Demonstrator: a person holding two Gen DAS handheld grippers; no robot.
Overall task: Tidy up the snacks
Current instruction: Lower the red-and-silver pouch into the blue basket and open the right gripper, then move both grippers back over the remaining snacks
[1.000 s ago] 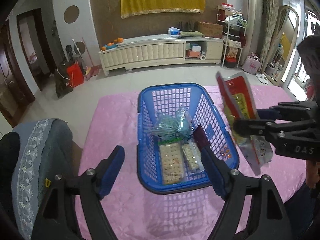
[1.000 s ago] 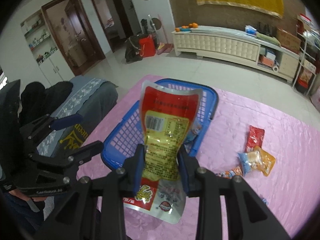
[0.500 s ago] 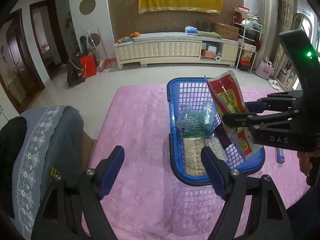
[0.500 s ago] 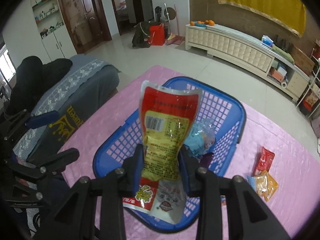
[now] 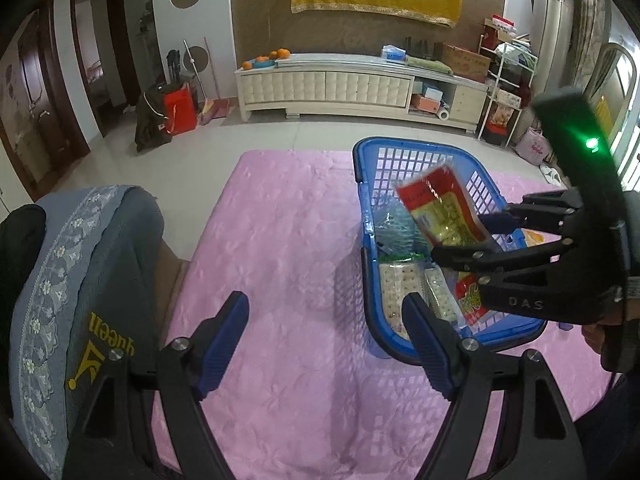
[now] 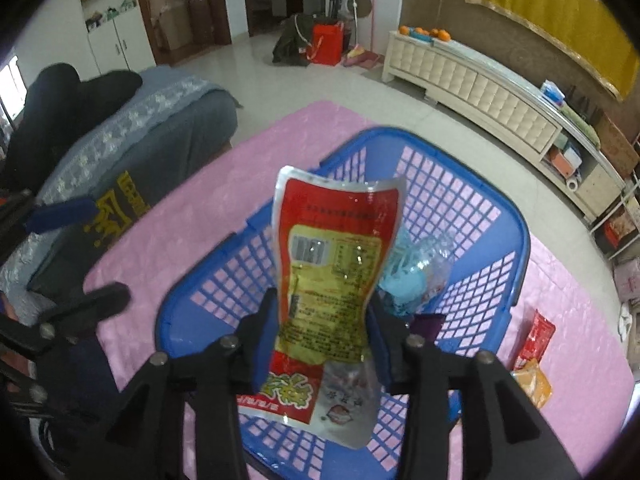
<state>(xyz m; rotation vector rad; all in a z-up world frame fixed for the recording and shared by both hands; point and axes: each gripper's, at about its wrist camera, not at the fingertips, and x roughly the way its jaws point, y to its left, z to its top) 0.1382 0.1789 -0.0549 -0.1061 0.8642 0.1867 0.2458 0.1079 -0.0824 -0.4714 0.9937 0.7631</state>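
A blue plastic basket (image 5: 400,142) (image 6: 524,240) stands on the pink tablecloth (image 5: 280,240). It holds cracker packs (image 5: 400,280) and a crumpled blue-green bag (image 5: 394,228) (image 6: 404,276). My right gripper (image 6: 322,300) (image 5: 460,236) hangs over the basket. Its jaws are opening, with a red and yellow snack packet (image 6: 336,248) (image 5: 436,204) between them, still pinched at the waist and leaning left in the left wrist view. My left gripper (image 5: 326,304) is open with nothing in it, low over the cloth just left of the basket's near corner.
A red packet (image 6: 536,336) and an orange packet (image 6: 532,384) lie loose on the cloth right of the basket. A chair with a grey-blue cover (image 5: 80,280) stands against the table's left side. A hand (image 5: 600,332) holds the right gripper's handle.
The right gripper came down over the basket with the packet, and its jaws have widened, so the packet's waist is less squeezed. In the left wrist view the basket has slid from the middle to the right.
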